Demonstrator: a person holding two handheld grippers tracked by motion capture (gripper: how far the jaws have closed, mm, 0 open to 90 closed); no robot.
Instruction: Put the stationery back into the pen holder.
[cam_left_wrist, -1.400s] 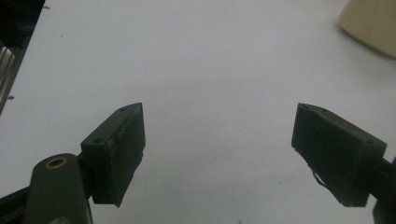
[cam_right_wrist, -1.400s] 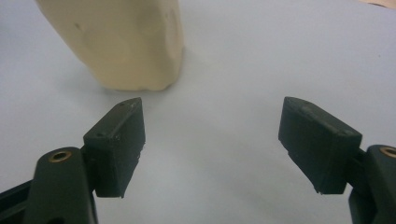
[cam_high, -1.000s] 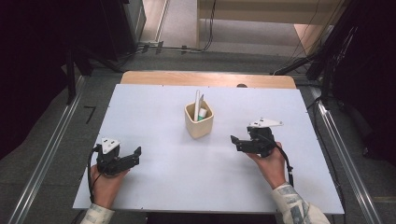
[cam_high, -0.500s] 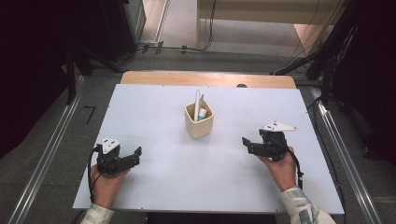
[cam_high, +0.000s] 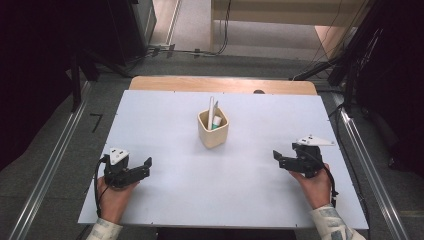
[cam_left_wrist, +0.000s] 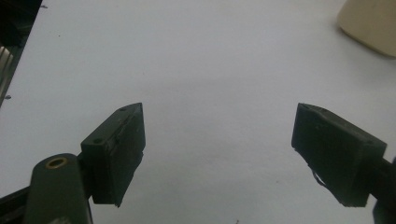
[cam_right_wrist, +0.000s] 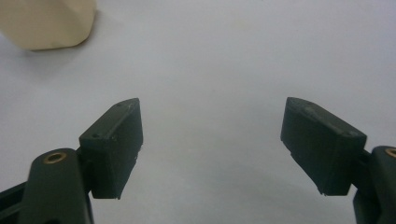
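Note:
A cream square cup (cam_high: 213, 129) stands at the middle of the white table top (cam_high: 220, 195), holding a white upright tube and a green-and-white item. My left gripper (cam_high: 145, 166) rests at the front left, held by a hand, jaws wide apart with nothing between them (cam_left_wrist: 219, 140). My right gripper (cam_high: 278, 157) sits at the front right, also open and empty (cam_right_wrist: 212, 140). Both point toward the table's middle. The cup's base (cam_left_wrist: 371, 23) shows at the top right of the left gripper view, and the cup's base (cam_right_wrist: 46, 21) at the top left of the right gripper view.
A wooden strip (cam_high: 222, 84) runs along the table's far edge. Metal rails (cam_high: 47, 170) flank the table on the floor at both sides. Dark equipment and cables (cam_high: 190, 50) lie beyond the far edge.
My right gripper has drawn back from near the cup to the right and toward the front edge. The left gripper has stayed in place.

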